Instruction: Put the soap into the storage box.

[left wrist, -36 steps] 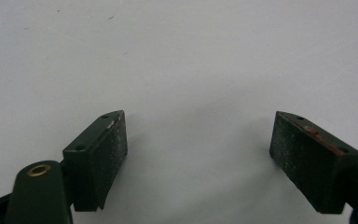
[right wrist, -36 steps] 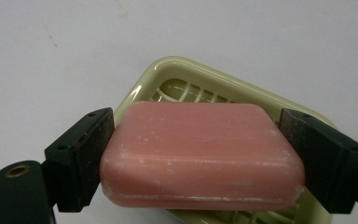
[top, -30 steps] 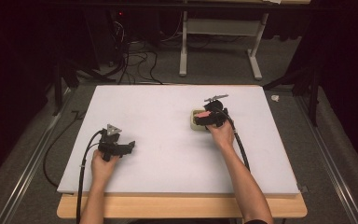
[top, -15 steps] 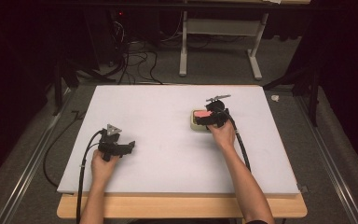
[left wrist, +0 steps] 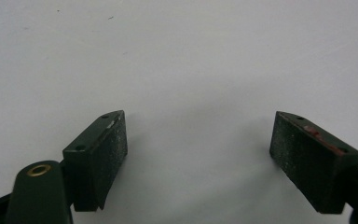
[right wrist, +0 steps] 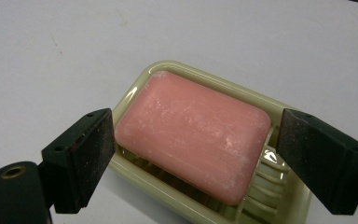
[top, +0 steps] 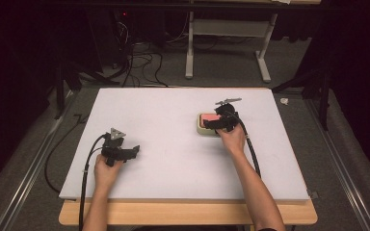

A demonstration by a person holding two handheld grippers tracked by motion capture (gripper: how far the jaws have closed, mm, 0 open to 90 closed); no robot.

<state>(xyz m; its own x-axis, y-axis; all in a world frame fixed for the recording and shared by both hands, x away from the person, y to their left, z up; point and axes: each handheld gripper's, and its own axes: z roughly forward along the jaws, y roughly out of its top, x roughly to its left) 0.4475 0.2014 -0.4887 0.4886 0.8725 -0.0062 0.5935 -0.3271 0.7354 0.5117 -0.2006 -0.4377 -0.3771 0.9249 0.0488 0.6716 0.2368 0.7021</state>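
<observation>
The right tongs (right wrist: 191, 154) are open, with one black jaw on each side of the pink bar of soap (right wrist: 193, 135). The soap lies in a pale green plastic soap dish (right wrist: 279, 109) on the white surface (top: 173, 125), toward the far right. This looks like the step just before a grab. Next, the jaws would need to close gently on the soap, which may be slippery. The left tongs (left wrist: 198, 158) are open too, holding nothing, well apart from the dish.
</observation>
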